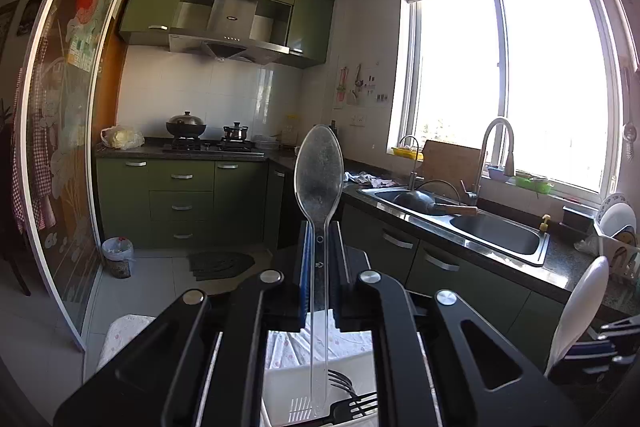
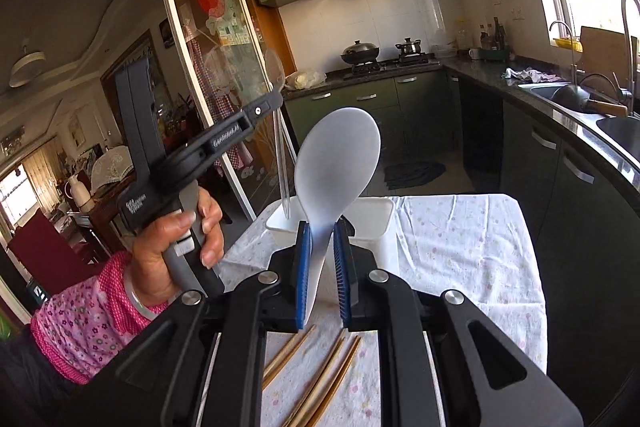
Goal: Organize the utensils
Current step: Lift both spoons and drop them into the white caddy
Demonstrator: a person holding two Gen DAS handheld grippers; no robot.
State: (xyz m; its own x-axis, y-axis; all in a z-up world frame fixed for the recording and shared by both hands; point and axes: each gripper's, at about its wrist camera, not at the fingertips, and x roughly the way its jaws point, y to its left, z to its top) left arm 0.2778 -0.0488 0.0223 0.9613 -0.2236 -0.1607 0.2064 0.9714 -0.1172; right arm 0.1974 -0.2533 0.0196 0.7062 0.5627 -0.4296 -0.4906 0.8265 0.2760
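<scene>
My left gripper (image 1: 320, 259) is shut on a clear plastic spoon (image 1: 319, 167), bowl up, handle hanging down over a white utensil holder (image 1: 360, 367) that holds black forks (image 1: 352, 403). The left gripper also shows in the right wrist view (image 2: 276, 95), with the clear spoon's handle tip at the holder's rim (image 2: 376, 207). My right gripper (image 2: 322, 263) is shut on a white rice paddle (image 2: 336, 163), held upright just in front of the holder. The paddle also shows in the left wrist view (image 1: 580, 307). Several wooden chopsticks (image 2: 316, 371) lie on the floral tablecloth (image 2: 460, 247).
The table stands in a kitchen with green cabinets (image 1: 180, 203). A counter with a steel sink (image 1: 480, 227) and faucet runs along the right under a window. A stove with pots (image 1: 188, 131) is at the back. A glass sliding door (image 2: 208, 47) is on the left.
</scene>
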